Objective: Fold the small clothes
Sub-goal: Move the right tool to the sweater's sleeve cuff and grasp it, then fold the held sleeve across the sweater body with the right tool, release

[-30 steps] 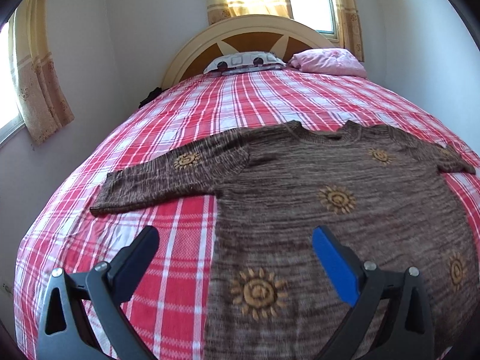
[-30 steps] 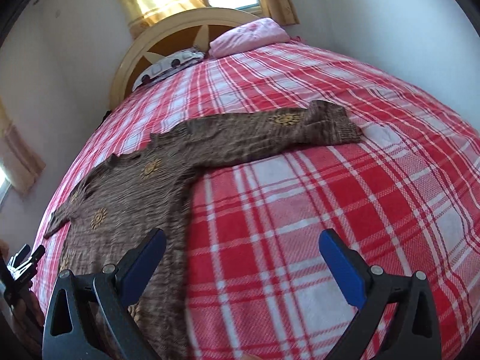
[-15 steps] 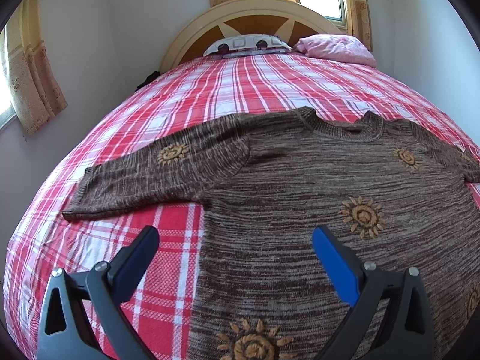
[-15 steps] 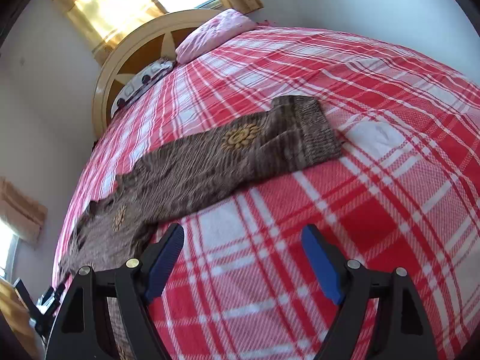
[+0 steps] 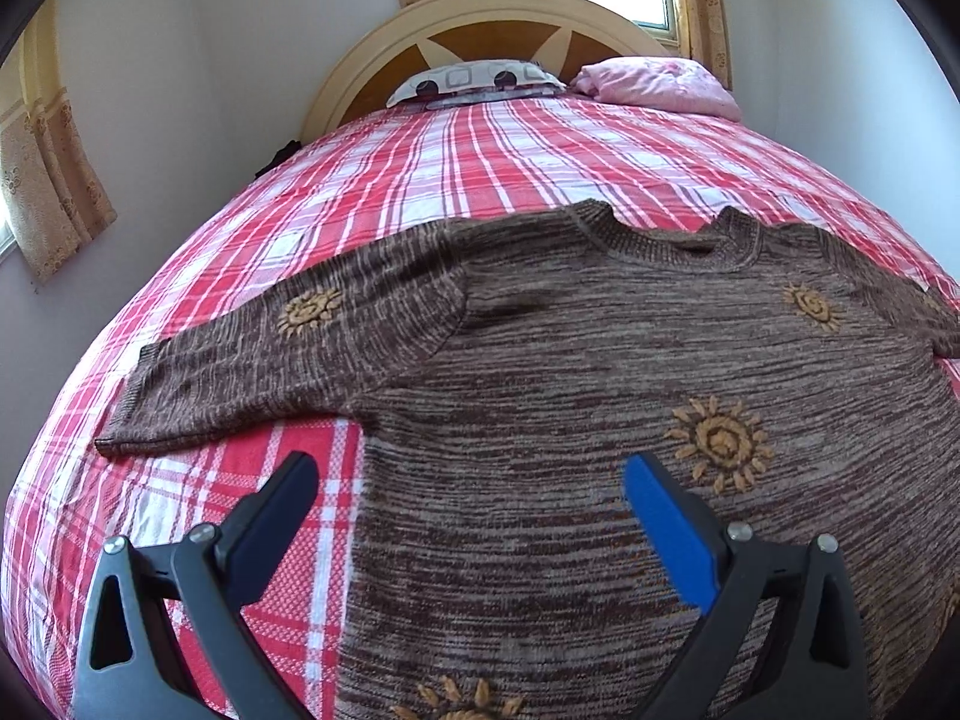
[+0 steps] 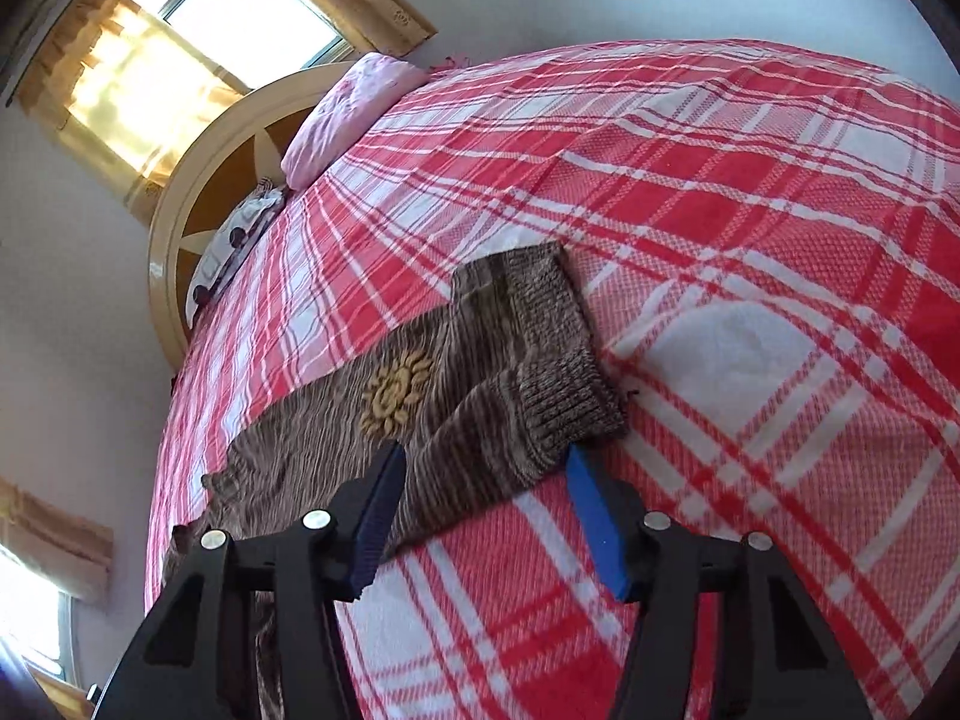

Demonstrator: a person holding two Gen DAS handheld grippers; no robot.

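Lying flat and unfolded on the red-and-white plaid bed [image 5: 420, 180], brown knit sweater with yellow suns [image 5: 570, 360], sleeves out; no fold made, all left. Right claw [image 6: 480, 501] apart astride the sleeve cuff [image 6: 564, 396], left claw [image 5: 474, 516] apart above the body

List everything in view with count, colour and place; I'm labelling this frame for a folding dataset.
sweater: one, brown with orange sun motifs, spread flat on the bed
right sleeve cuff: one, brown ribbed, just ahead of the right jaws
bedspread: one, red and white plaid, covering the bed
patterned pillow: one, white with dark shapes, at the headboard
pink pillow: one, beside it
headboard: one, cream and brown, arched
curtains: yellow, at the windows
left gripper: jaws open, over the sweater's side edge
right gripper: jaws open, astride the sleeve
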